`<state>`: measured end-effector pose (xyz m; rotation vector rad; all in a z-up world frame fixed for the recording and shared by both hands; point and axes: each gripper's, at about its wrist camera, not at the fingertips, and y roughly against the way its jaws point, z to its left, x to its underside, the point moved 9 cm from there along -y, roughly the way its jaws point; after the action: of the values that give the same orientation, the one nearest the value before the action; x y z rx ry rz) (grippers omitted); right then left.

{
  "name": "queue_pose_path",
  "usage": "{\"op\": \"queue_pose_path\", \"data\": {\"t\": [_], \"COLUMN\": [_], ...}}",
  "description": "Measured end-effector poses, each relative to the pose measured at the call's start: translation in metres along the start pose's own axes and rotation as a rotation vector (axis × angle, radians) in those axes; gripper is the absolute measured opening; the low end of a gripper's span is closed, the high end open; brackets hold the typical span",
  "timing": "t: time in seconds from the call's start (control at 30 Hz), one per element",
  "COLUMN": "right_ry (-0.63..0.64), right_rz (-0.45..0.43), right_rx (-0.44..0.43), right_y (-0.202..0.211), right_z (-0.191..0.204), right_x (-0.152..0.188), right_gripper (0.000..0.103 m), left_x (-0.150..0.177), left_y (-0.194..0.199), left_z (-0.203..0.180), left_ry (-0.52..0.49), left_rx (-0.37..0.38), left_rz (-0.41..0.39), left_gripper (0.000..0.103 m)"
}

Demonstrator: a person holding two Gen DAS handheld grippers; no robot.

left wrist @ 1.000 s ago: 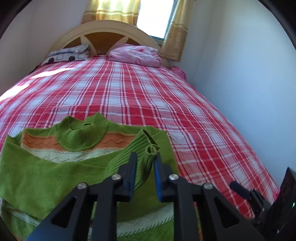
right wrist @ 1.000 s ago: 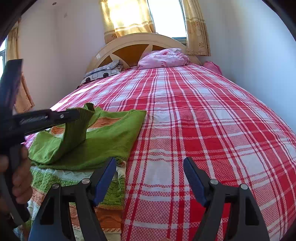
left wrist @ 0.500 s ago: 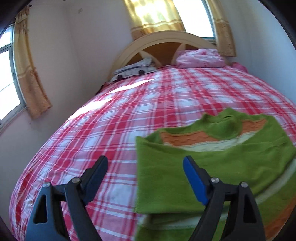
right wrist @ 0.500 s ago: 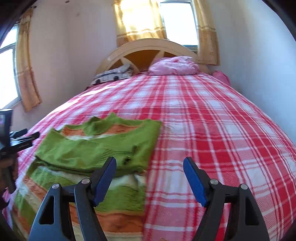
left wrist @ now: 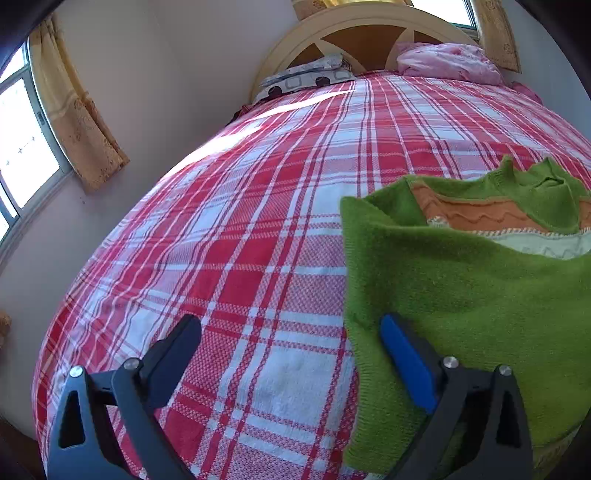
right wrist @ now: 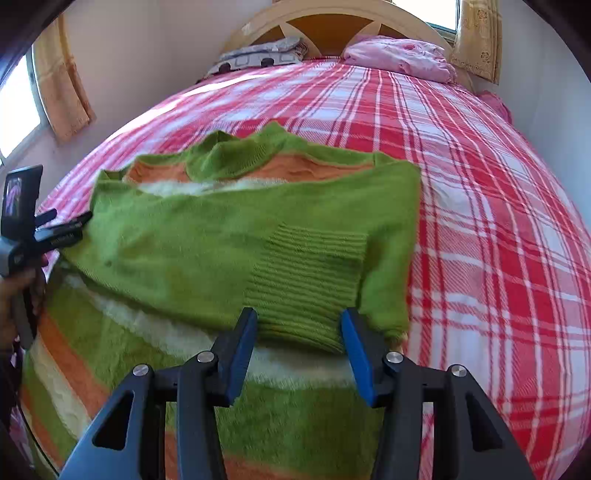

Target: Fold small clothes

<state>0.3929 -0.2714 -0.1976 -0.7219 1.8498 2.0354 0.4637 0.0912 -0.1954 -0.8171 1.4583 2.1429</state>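
A green sweater [right wrist: 207, 236] with orange and white stripes lies flat on a big bed [right wrist: 498, 221] with a red and white checked cover. Its sleeves are folded in across the front, so the ribbed cuff [right wrist: 306, 280] sits on top near the middle.

The right gripper [right wrist: 299, 343] hangs low over the sweater at about 6 o'clock in its own view. Its two blue-padded fingers [right wrist: 354, 350] are spread apart, one on each side of the ribbed cuff, and they hold nothing.

The left gripper [left wrist: 291, 350] is at the side of the sweater. In its own view the sweater [left wrist: 472, 288] fills the space from 2 to 5 o'clock. Its jaws are wide open and empty. One finger is over the checked cover, and the other, blue one [left wrist: 404, 365] is over the edge of the sweater. In the right view this gripper [right wrist: 62, 230] shows at 9 o'clock, just beside the sweater's shoulder, with a hand [right wrist: 14, 295] holding it.

Far off at 12 o'clock there is a pink pillow [right wrist: 399, 59], a gray patterned pillow [right wrist: 258, 55] and a curved headboard [right wrist: 332, 18]. Yellow curtains [left wrist: 74, 107] hang by the window.
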Motion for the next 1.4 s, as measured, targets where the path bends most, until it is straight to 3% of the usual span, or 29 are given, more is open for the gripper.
{"op": "queue_pose_path", "data": {"t": [0.07, 0.13, 0.27, 0.4, 0.47, 0.53, 0.8, 1.4], "right_ry": [0.023, 0.035, 0.014, 0.026, 0.014, 0.030, 0.053, -0.012], "right_rz": [0.014, -0.026, -0.095, -0.063, -0.005, -0.049, -0.048, -0.090], "right_rx": [0.044, 0.075, -0.008, -0.040, -0.027, -0.032, 0.008, 0.020], "right_y": [0.006, 0.018, 0.019, -0.012, -0.032, -0.032, -0.022, -0.020], "right_z": [0.000, 0.004, 0.025, 0.040, 0.037, 0.037, 0.024, 0.012], "right_x": [0.000, -0.011, -0.043, -0.047, -0.035, -0.032, -0.018, -0.014], "right_gripper": [0.048, 0.049, 0.049, 0.049, 0.049, 0.049, 0.049, 0.050], "left_x": [0.003, 0.007, 0.013, 0.020, 0.025, 0.031, 0.033, 0.039], "left_y": [-0.005, -0.007, -0.001, 0.021, 0.027, 0.028, 0.028, 0.037], "left_z": [0.009, 0.013, 0.019, 0.026, 0.021, 0.013, 0.004, -0.007], "left_ry": [0.052, 0.097, 0.171, 0.224, 0.186, 0.125, 0.051, -0.003], "left_rx": [0.049, 0.084, 0.131, 0.177, 0.192, 0.183, 0.138, 0.156], "left_rz": [0.023, 0.037, 0.032, 0.004, 0.004, 0.011, -0.008, -0.015], "left_gripper": [0.103, 0.103, 0.103, 0.103, 0.103, 0.103, 0.103, 0.103]}}
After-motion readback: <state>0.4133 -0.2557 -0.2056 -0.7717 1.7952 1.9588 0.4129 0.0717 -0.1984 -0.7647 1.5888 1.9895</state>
